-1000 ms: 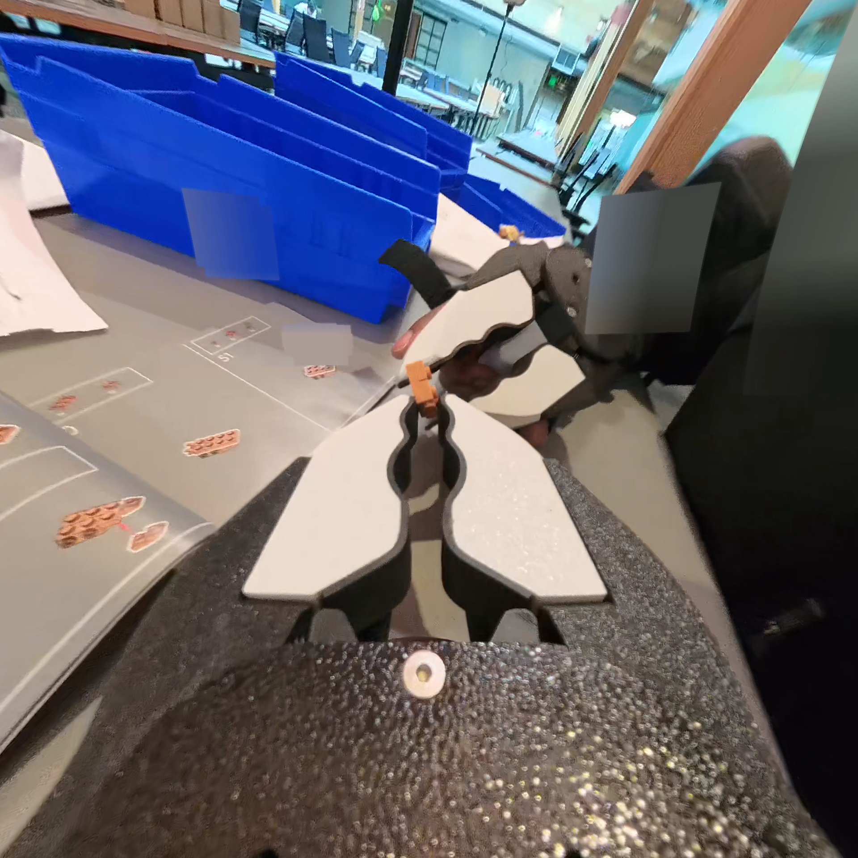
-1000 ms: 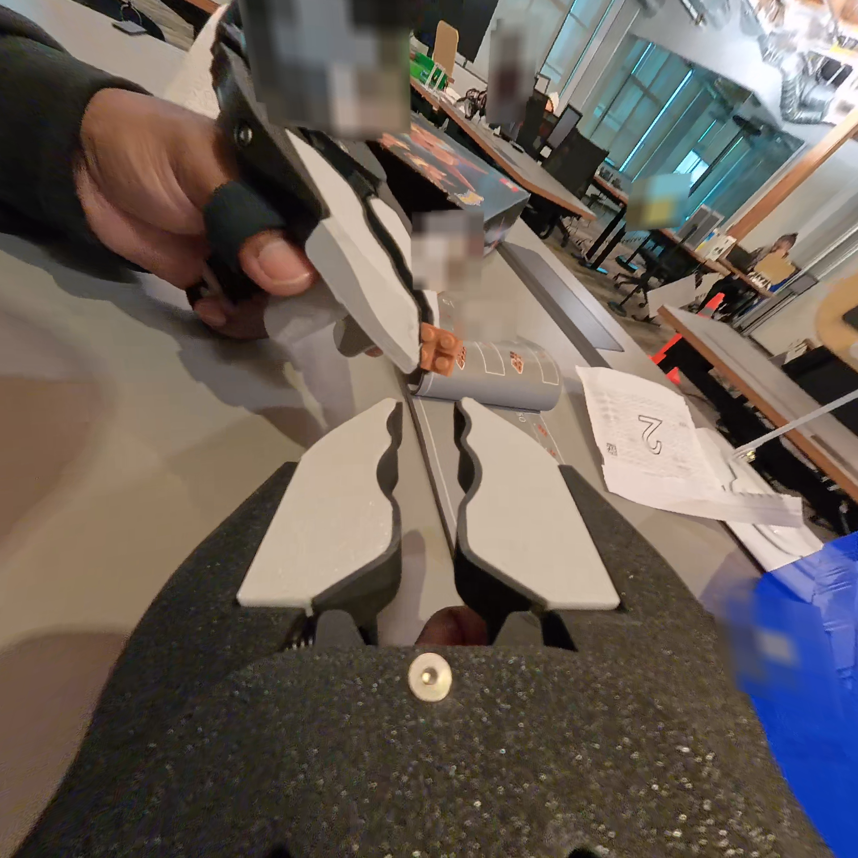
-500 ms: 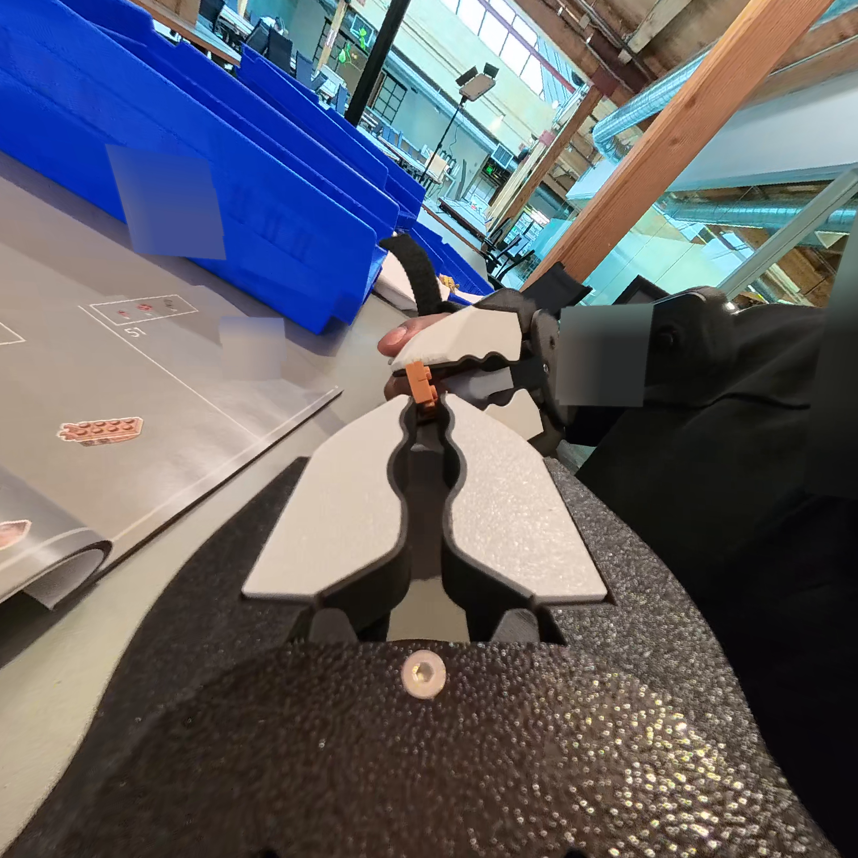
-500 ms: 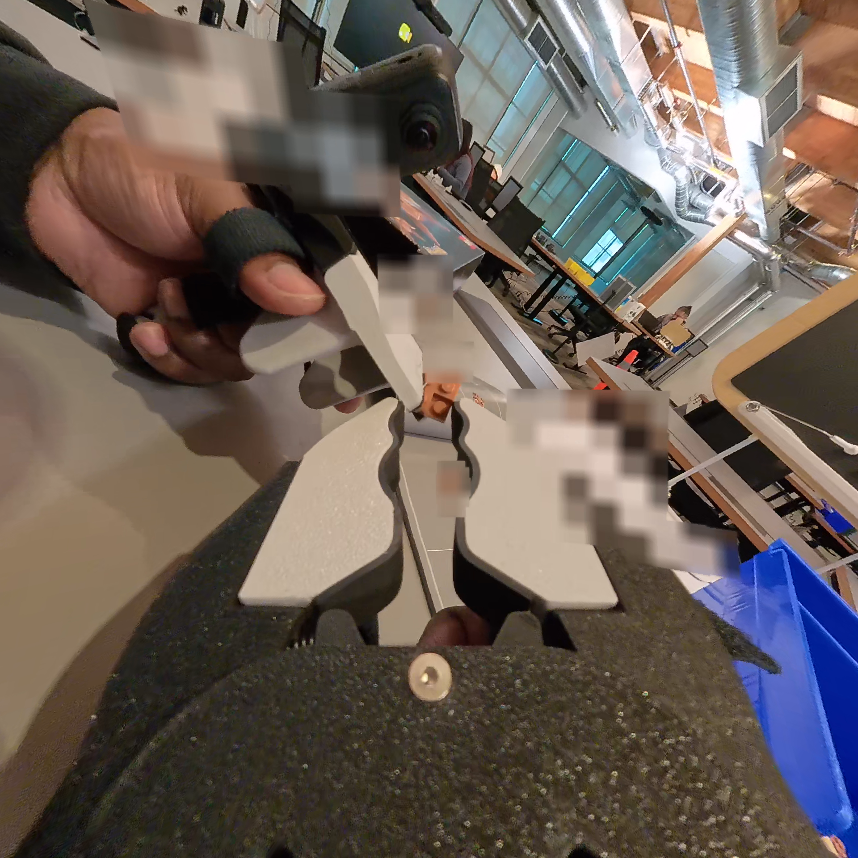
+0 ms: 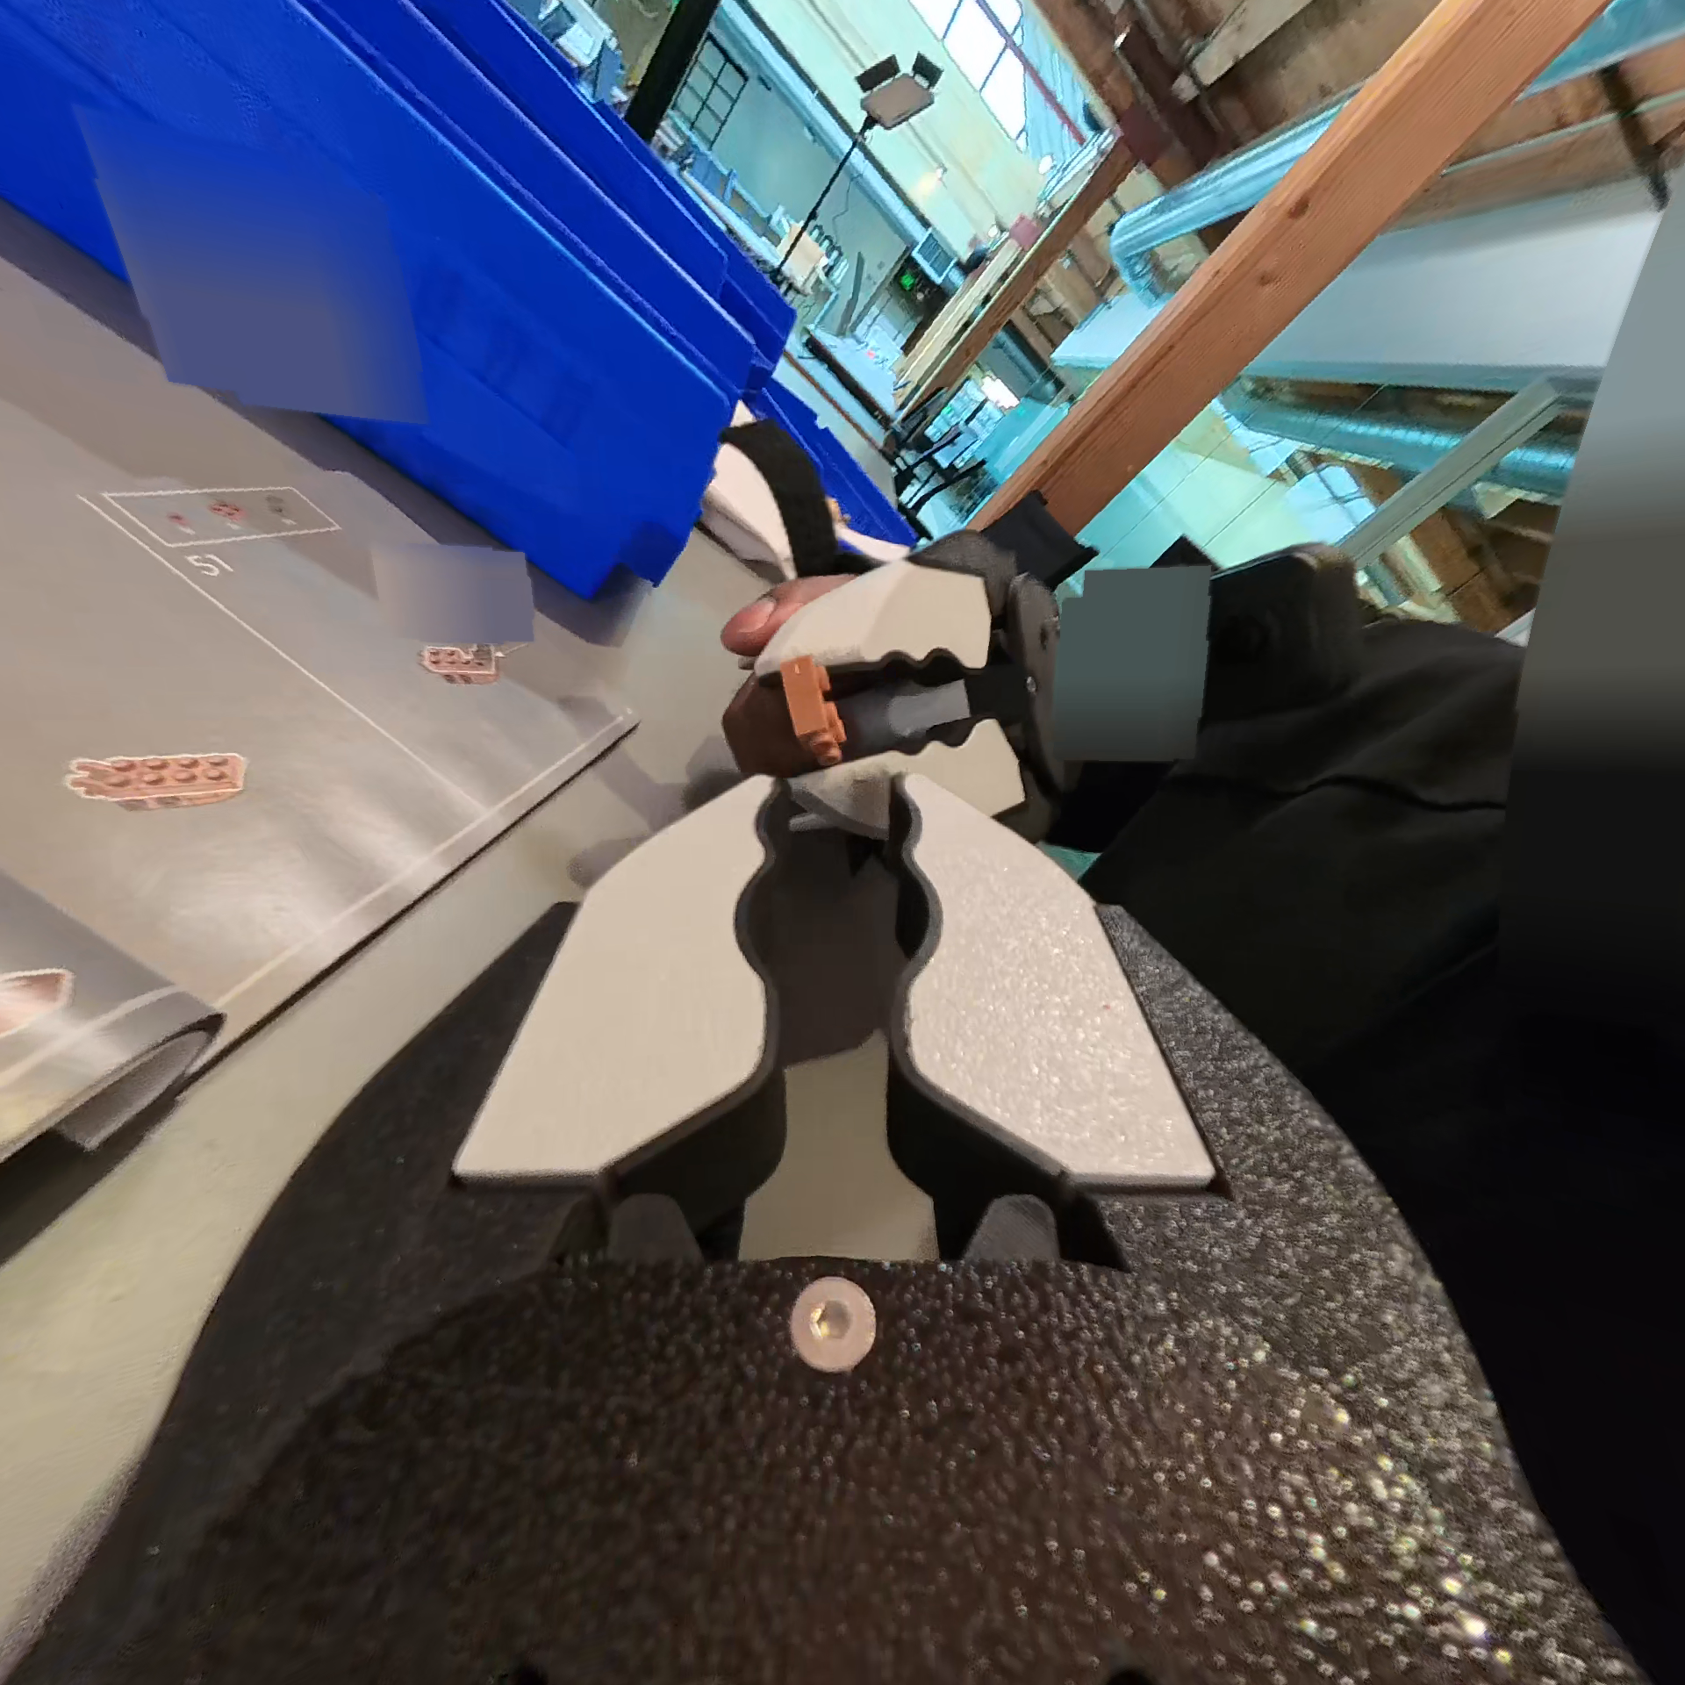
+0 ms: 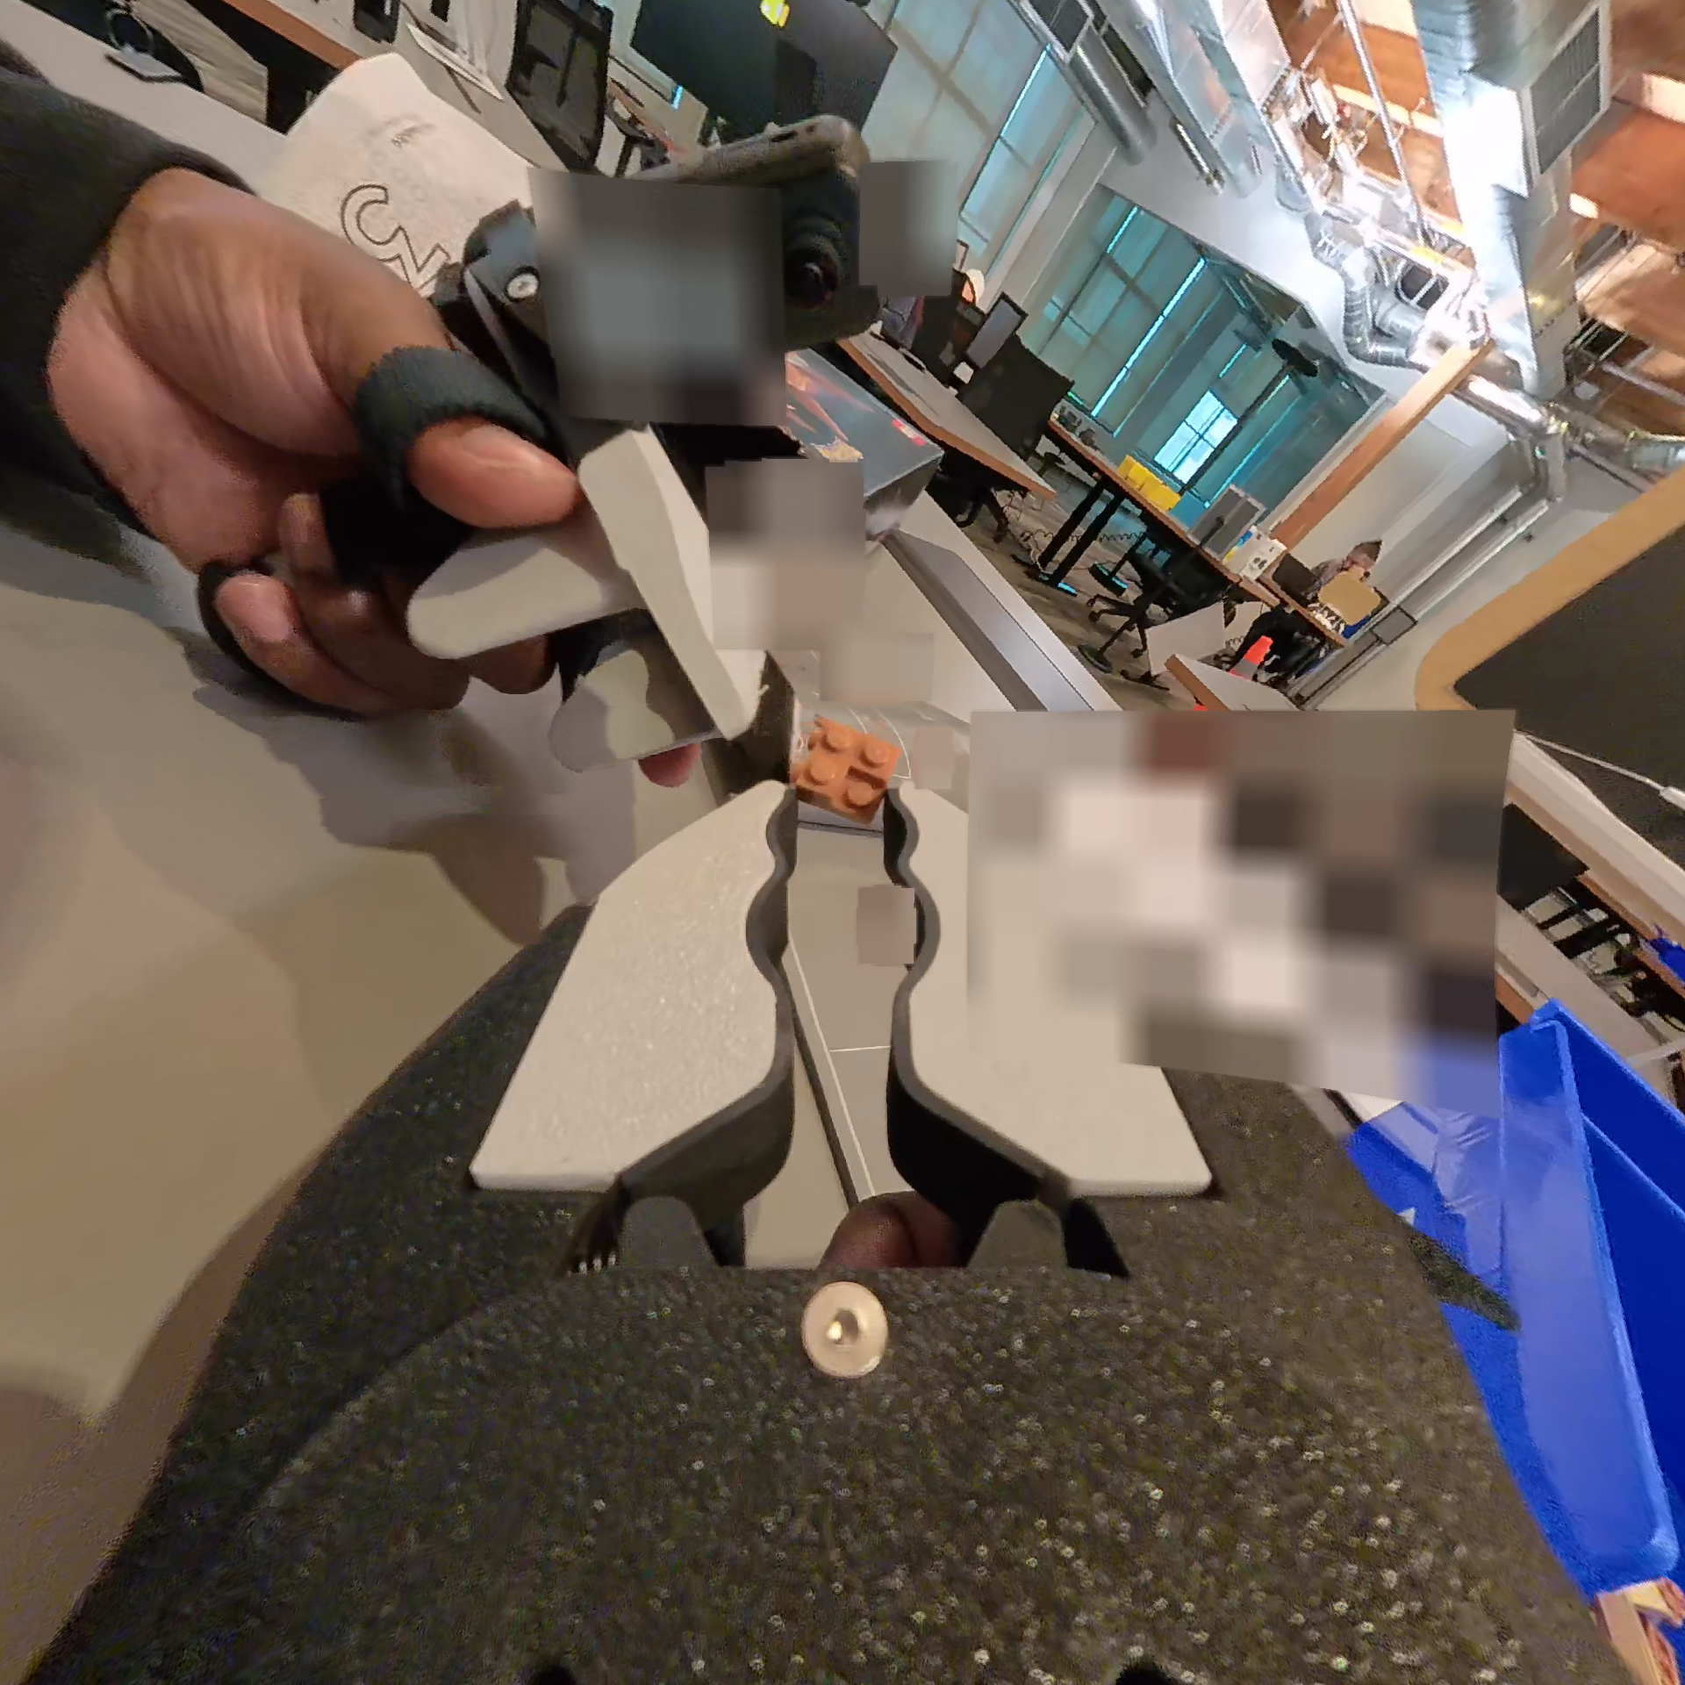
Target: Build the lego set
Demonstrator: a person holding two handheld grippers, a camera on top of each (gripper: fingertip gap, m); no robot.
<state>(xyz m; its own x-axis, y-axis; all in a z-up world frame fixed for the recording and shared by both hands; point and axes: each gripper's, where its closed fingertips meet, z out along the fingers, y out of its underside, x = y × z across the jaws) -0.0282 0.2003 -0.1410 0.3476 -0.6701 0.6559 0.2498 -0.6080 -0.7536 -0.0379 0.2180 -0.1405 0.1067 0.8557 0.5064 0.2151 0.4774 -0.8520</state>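
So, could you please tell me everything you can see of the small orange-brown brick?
The orange-brown brick is a small, low, square plastic building piece with four round studs in a two-by-two grid. It is held off the table, pinched at the very tips of the right gripper, one finger on each side, studs facing back toward that gripper. The left gripper is open, and its fingertip lies close beside the brick; whether they touch is unclear.
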